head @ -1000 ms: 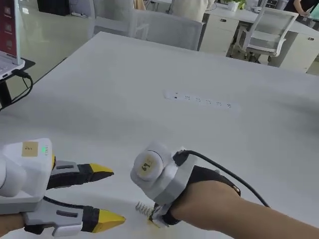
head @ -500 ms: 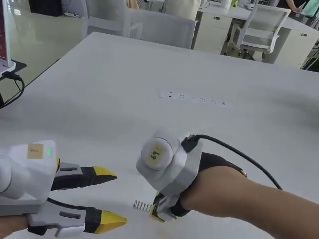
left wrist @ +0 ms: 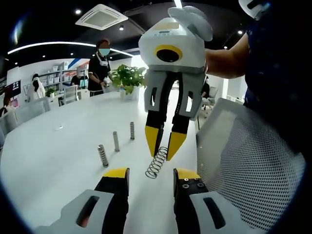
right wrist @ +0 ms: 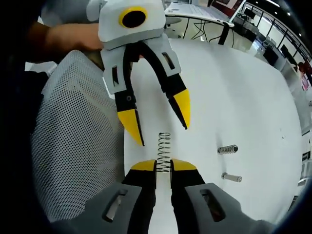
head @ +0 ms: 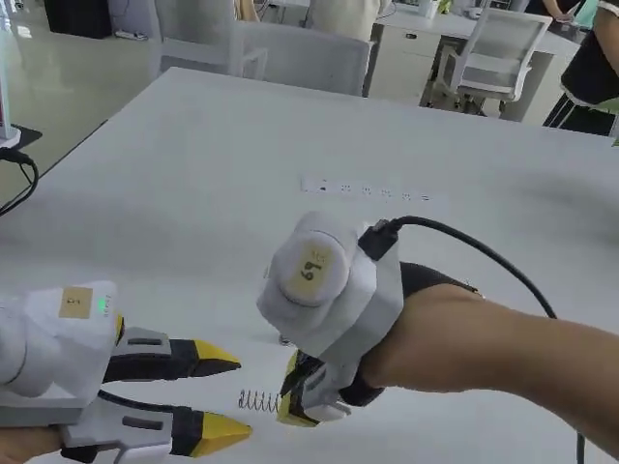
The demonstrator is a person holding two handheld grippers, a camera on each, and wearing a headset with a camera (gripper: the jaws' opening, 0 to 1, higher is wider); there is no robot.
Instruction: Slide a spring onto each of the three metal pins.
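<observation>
Here, the left gripper (head: 224,394) holds its yellow-tipped jaws spread apart, gripping nothing. Just beyond its tips, the spring (head: 256,399), a thin grey wire coil with open turns, points its free end toward that gap. Its other end is clamped between the closed jaws of the right gripper (head: 288,412).

Head view looks down from above onto the white desk (head: 193,145). Each gripper view sits low and close, facing the other; both share the thin coiled metal spring (left wrist: 156,163).
</observation>
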